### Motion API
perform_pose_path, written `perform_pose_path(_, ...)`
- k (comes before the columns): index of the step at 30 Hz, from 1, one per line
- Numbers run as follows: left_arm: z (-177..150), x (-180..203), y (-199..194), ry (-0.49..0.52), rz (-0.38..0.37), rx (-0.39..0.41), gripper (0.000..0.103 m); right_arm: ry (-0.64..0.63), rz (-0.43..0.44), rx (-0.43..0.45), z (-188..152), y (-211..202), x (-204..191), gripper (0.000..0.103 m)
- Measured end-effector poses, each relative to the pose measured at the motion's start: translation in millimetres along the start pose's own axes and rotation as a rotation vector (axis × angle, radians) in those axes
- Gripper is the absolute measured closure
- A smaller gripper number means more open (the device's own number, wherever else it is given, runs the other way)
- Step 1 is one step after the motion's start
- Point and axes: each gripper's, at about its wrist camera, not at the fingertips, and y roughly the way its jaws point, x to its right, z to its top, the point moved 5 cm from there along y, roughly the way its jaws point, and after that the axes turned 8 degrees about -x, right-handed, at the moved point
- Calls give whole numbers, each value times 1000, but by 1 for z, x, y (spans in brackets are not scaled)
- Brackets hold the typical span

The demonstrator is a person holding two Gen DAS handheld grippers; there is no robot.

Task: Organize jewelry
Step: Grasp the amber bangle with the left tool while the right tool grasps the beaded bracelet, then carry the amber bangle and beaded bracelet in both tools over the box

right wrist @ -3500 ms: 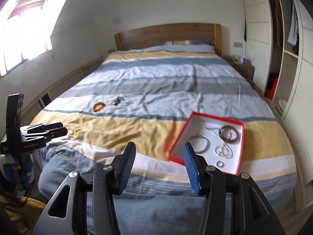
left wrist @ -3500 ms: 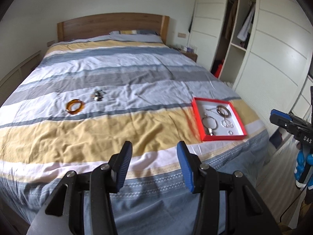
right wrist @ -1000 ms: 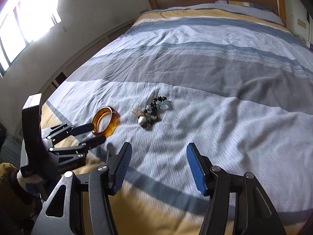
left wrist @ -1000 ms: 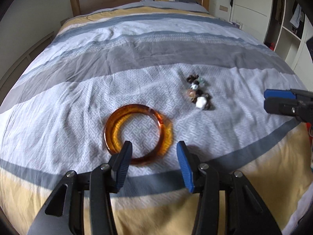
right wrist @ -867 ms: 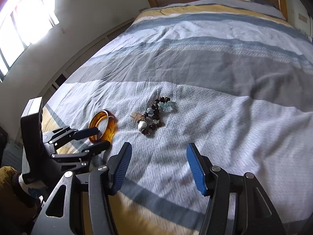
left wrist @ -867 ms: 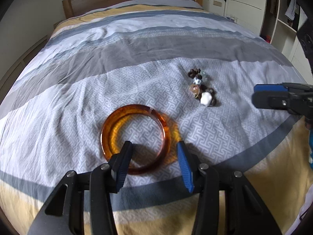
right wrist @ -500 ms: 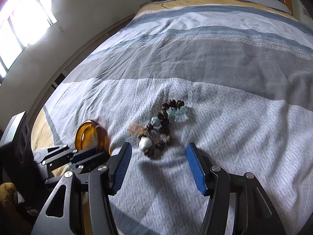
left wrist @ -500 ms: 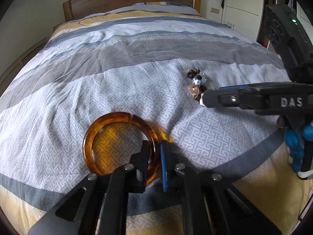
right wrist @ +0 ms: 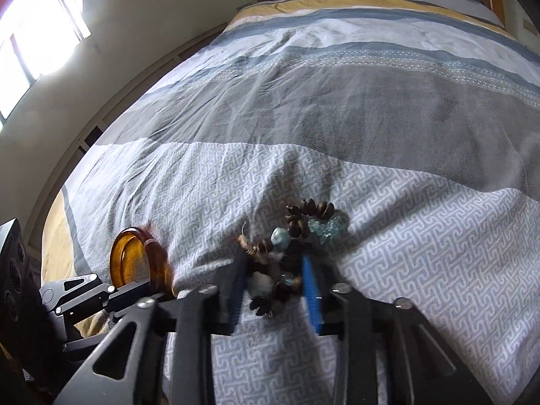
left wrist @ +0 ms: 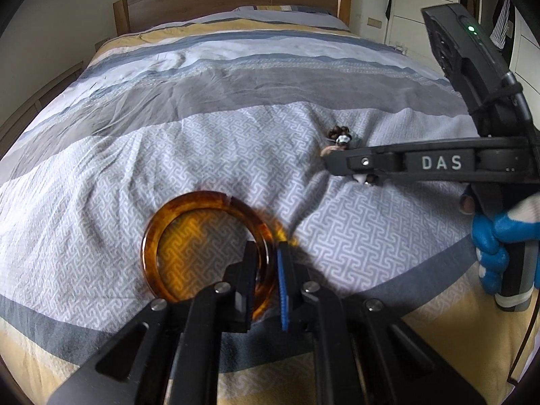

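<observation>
An amber bangle [left wrist: 175, 236] lies on the striped bedspread; it also shows at the lower left of the right wrist view [right wrist: 135, 260]. My left gripper [left wrist: 268, 260] is shut on its near right rim, one finger inside the ring and one outside. A beaded bracelet [right wrist: 293, 249] of brown, teal and white beads lies bunched on the grey patterned band. My right gripper [right wrist: 275, 280] is closing around it, its fingers pressed into the cover on either side. In the left wrist view the right gripper [left wrist: 334, 163] hides most of the beaded bracelet [left wrist: 341, 136].
The bedspread [left wrist: 236, 108] runs back to a wooden headboard [left wrist: 229, 0]. White wardrobe doors [left wrist: 405, 6] stand at the right. A window [right wrist: 37, 23] and wall lie left of the bed. The red tray is out of view.
My left gripper has closed on the bangle's rim. My right gripper has dropped onto the beaded bracelet and its fingers have narrowed around the beads.
</observation>
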Motion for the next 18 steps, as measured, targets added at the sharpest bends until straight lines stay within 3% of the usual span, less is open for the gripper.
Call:
perform_pose_path(6,-1,7,-13,-47,-43,-14,94,-9,10,6,-29,-30,-3,84)
perform_pose_path(7,-3,10,-17,-57,-57,-14,94,-11,8,6,-35,-37,-3,93)
perform_pose_path(18,-28,66,-83,-156,-218,12,95,21,-25,35,-118,-130,8,93)
